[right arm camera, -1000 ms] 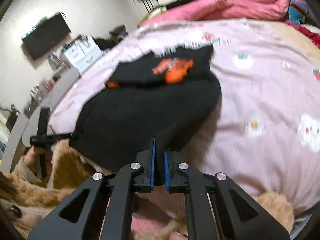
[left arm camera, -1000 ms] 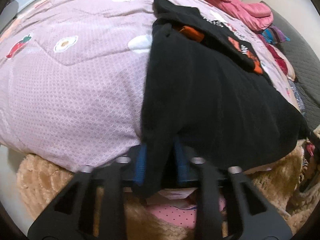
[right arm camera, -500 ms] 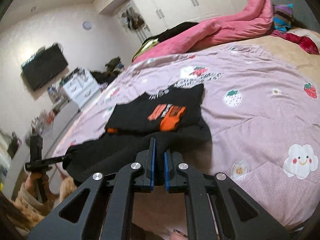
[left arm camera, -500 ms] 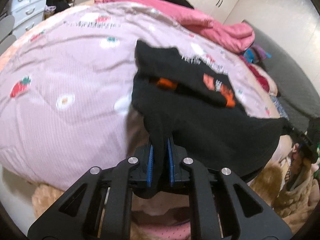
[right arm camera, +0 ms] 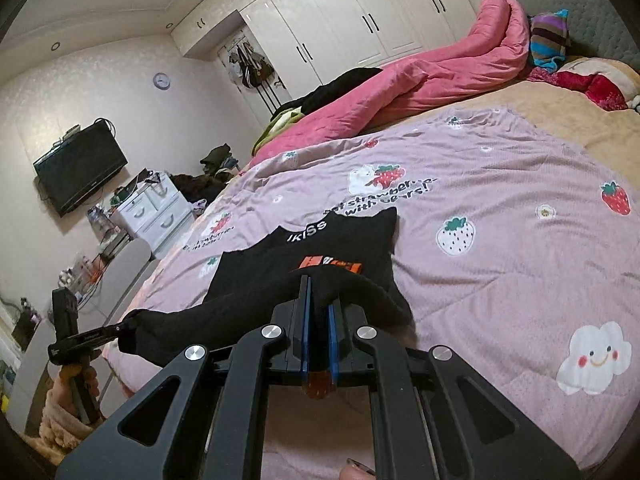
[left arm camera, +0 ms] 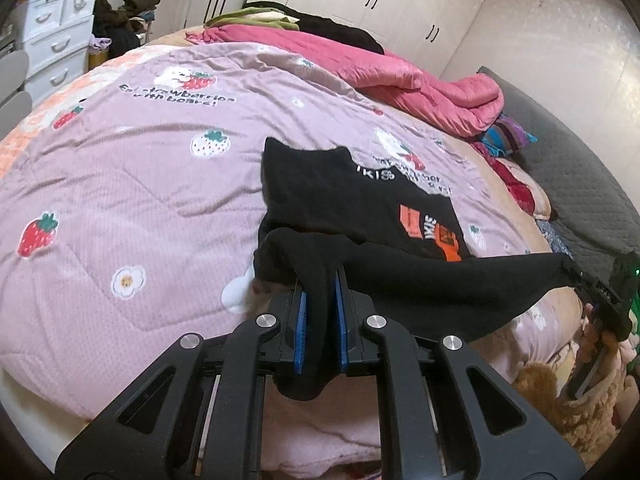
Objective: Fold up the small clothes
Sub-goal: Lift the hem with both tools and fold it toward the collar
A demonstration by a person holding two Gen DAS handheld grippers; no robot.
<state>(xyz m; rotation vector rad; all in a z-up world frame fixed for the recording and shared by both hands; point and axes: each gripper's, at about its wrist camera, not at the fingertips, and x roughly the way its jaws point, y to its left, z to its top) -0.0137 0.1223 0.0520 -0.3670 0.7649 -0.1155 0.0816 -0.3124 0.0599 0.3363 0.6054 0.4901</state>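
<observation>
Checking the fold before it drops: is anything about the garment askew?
The black shirt hangs between left tongs and right tongs; its lifted hem sags midway and bunches beside the left tongs.

Black garment (left arm camera: 344,196) with orange print; lilac strawberry-patterned quilt (left arm camera: 132,184); pink duvet (left arm camera: 404,80)

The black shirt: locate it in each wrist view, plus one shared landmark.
Left wrist: black shirt centre, near hem pinched in the fingers at bottom.
Right wrist: black shirt centre-left, hem running toward lower left.
Shared landmark: pink comforter behind it.
</observation>
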